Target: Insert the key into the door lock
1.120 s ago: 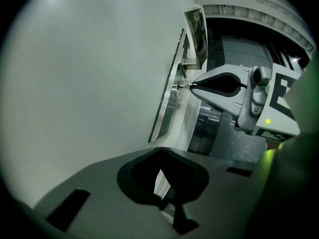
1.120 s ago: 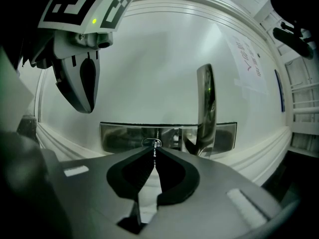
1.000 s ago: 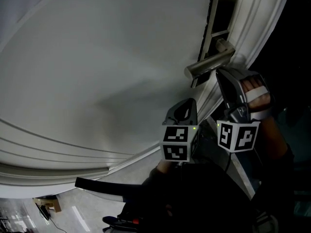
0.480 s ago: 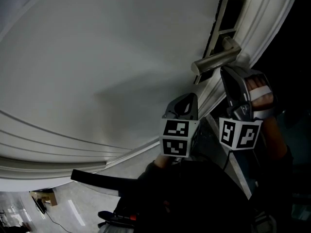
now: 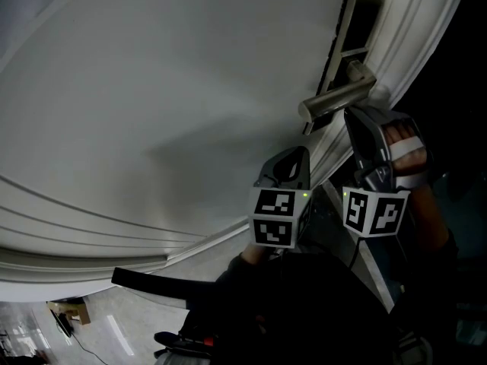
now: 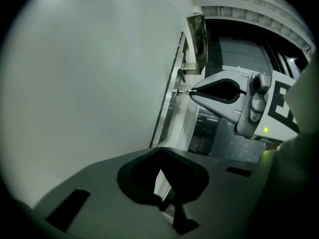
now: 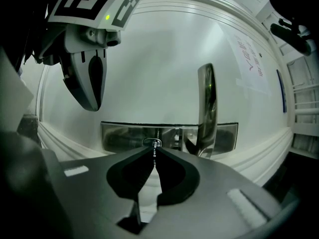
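Observation:
The white door [image 5: 175,97] carries a metal lock plate [image 7: 124,136] with a lever handle [image 7: 207,108] and a small keyhole [image 7: 152,143]. My right gripper [image 7: 154,149] is shut on a thin key [image 7: 155,153] whose tip sits at the keyhole; how deep it goes I cannot tell. In the left gripper view the key tip [image 6: 182,90] meets the plate's face ahead of the right gripper [image 6: 194,91]. In the head view the right gripper [image 5: 351,116] is just below the handle [image 5: 335,97]. My left gripper [image 5: 291,154] hangs shut and empty lower left of the lock.
Raised moulding [image 5: 91,234] curves along the door's lower part. The door frame [image 5: 415,29] borders the lock side, with darkness beyond it. A paper notice [image 7: 251,59] is stuck on the door. The person's dark clothing [image 5: 304,310] fills the bottom of the head view.
The head view has shifted slightly, so the handle shows a little higher and further right. Both grippers hold almost the same places against the door.

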### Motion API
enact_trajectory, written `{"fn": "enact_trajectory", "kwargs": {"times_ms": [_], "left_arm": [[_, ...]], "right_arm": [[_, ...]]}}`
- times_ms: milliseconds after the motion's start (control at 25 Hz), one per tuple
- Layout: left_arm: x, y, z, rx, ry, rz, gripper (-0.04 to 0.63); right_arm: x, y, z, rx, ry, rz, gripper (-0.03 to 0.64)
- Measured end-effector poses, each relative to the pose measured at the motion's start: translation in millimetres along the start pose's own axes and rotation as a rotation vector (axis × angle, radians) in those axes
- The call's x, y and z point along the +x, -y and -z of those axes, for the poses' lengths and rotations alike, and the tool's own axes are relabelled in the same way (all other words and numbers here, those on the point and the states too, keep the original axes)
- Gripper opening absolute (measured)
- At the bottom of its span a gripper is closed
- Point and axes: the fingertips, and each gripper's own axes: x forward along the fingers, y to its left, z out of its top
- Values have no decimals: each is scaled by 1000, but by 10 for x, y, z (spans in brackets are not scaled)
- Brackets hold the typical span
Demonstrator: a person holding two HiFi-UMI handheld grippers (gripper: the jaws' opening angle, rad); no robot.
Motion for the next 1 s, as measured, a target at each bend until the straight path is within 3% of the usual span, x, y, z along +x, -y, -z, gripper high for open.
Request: {"fn": "enact_trajectory", "kwargs": {"times_ms": [1000], "left_arm": [[35,-83,-25,-33,-2,-9,0]], "right_arm": [[9,-6,-1,-20,5,12,13]]}}
